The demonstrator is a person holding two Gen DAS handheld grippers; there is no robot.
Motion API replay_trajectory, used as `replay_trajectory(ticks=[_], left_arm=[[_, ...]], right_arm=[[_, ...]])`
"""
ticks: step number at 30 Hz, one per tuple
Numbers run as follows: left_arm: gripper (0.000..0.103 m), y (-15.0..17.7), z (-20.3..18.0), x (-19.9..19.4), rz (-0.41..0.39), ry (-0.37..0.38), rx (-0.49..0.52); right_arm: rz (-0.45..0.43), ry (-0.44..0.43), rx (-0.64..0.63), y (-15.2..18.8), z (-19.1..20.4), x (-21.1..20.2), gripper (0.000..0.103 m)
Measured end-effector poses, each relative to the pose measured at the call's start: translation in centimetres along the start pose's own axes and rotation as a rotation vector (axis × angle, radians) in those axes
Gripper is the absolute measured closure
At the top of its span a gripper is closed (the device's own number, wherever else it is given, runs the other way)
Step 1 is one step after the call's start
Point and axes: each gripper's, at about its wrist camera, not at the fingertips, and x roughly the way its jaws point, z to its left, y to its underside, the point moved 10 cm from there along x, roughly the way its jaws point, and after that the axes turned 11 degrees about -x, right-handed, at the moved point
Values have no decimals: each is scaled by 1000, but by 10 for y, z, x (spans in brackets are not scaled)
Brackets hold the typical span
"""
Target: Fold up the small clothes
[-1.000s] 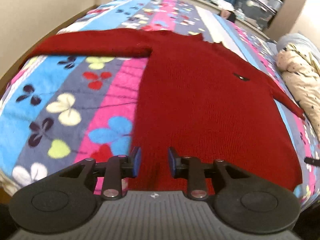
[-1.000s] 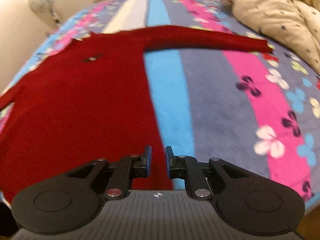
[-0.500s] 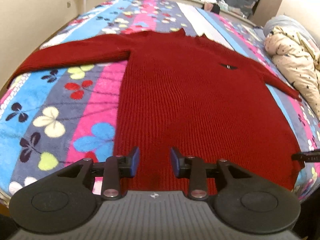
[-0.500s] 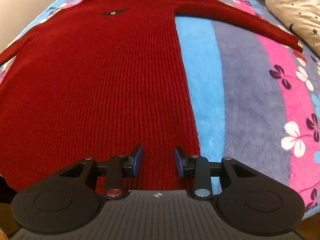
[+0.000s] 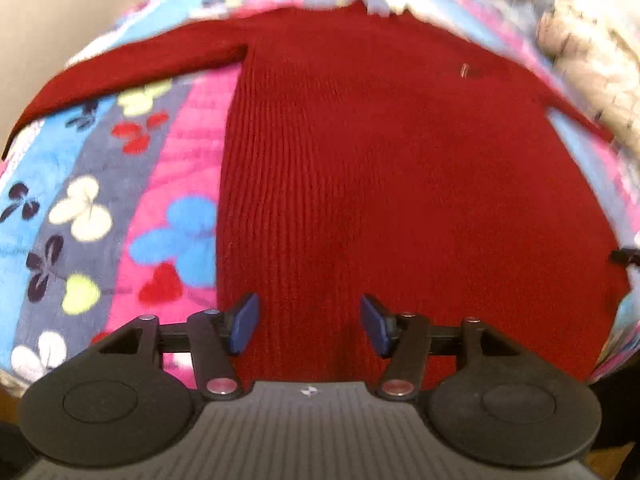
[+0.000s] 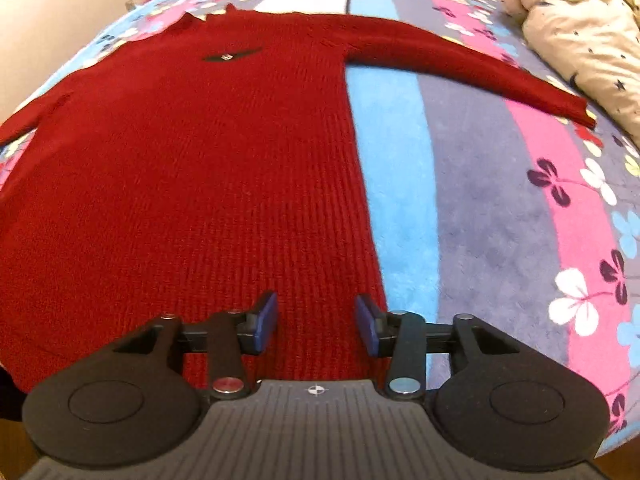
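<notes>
A dark red knitted sweater (image 5: 380, 168) lies flat on the bed, front up, both sleeves spread out sideways; it also shows in the right wrist view (image 6: 192, 168). My left gripper (image 5: 308, 324) is open and empty, over the sweater's hem near its left bottom corner. My right gripper (image 6: 316, 322) is open and empty, over the hem near the right bottom corner. The left sleeve (image 5: 132, 68) and right sleeve (image 6: 468, 64) lie flat. A small dark emblem (image 6: 228, 56) sits on the chest.
The bed has a striped blanket with flower print (image 6: 520, 208), also in the left wrist view (image 5: 100, 200). A cream star-print duvet (image 6: 580, 20) is bunched at the right. A beige wall (image 5: 52, 12) runs along the left. The bed's front edge is just under both grippers.
Both grippers have opened wider and moved in closer over the sweater's hem. The right one has shifted left, from the blanket's blue stripe onto the sweater.
</notes>
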Motion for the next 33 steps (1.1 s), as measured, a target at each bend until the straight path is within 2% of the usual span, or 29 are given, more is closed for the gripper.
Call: replay_trajectory(ticks=[2, 7, 10, 15, 18, 22, 24, 28, 30, 33], left_arm=[[39, 8, 3, 13, 63, -56, 8], [37, -2, -1, 2, -13, -25, 4], [37, -11, -10, -10, -75, 35, -6], [36, -13, -19, -13, -93, 48, 20], [34, -12, -16, -7, -68, 42, 11], [32, 8, -3, 15, 66, -13, -20], [27, 7, -7, 13, 60, -5, -1], [26, 8, -9, 10, 46, -8, 14], [26, 3, -7, 6, 21, 13, -23], [27, -15, 4, -7, -50, 69, -135]], right_arm=[[67, 24, -3, 10, -3, 10, 56], [52, 31, -10, 9, 0, 6, 56], [14, 25, -8, 5, 2, -1, 56], [42, 31, -22, 6, -1, 5, 55], [62, 37, -36, 8, 0, 7, 54], [69, 40, -40, 9, 0, 8, 54], [69, 40, -39, 9, 0, 8, 54], [69, 40, -40, 9, -1, 8, 54], [69, 40, -38, 9, -1, 8, 54], [72, 44, -32, 9, -3, 10, 54]])
